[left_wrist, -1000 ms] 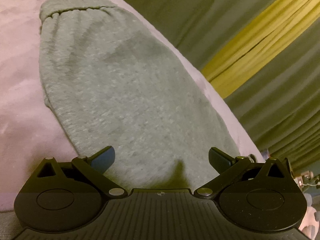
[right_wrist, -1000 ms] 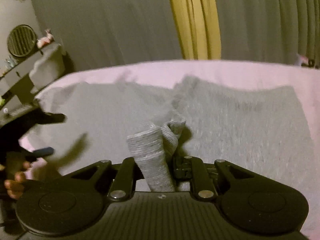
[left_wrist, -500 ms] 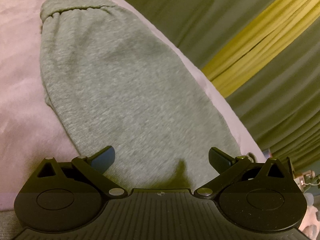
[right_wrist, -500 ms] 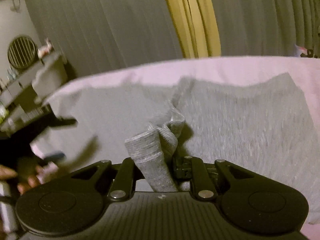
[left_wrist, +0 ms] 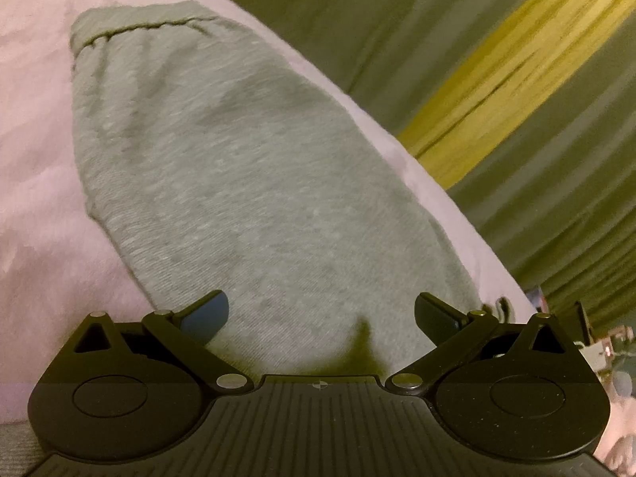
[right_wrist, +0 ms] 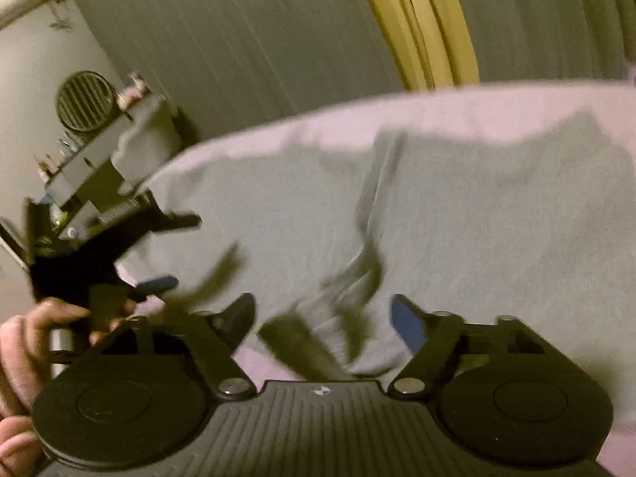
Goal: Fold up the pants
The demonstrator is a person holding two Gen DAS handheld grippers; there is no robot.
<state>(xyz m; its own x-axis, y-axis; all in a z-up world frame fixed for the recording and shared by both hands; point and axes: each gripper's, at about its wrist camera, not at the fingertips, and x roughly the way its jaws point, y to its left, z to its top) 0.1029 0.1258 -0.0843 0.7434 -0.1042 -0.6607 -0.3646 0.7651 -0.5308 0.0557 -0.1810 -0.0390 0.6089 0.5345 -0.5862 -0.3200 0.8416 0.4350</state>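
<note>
Here, the grey knit jersey pants (left_wrist: 254, 183) lie flat on the pale pink plush bed cover (left_wrist: 35, 183). In the left wrist view they run from the gathered elastic waistband (left_wrist: 131, 28) at eleven o'clock down to the six o'clock edge, where the cloth passes under the black two-finger left gripper (left_wrist: 322, 314). Its jaws stand wide apart with nothing between them; the blue-padded finger (left_wrist: 206, 314) sits at seven o'clock, the other at five o'clock, both over the grey fabric.

In the right wrist view the pants fill the middle and the three o'clock side, with a dark crease running from twelve o'clock toward the centre. The black two-finger right gripper (right_wrist: 322, 318) also has its jaws spread apart. A bunched fold of grey cloth (right_wrist: 349, 318) sits in the gap between them, but the picture is smeared there, so it seems loose rather than pinched. At nine o'clock in this view the left gripper (right_wrist: 159, 254) shows, its handle held by the person's bare left hand (right_wrist: 28, 342).

Behind the bed hang grey-green pleated curtains (left_wrist: 556, 206) with a yellow curtain strip (right_wrist: 421, 24) at twelve o'clock. A round slatted fan (right_wrist: 84, 106) stands at ten o'clock, on a cluttered grey shelf (right_wrist: 107, 159).
</note>
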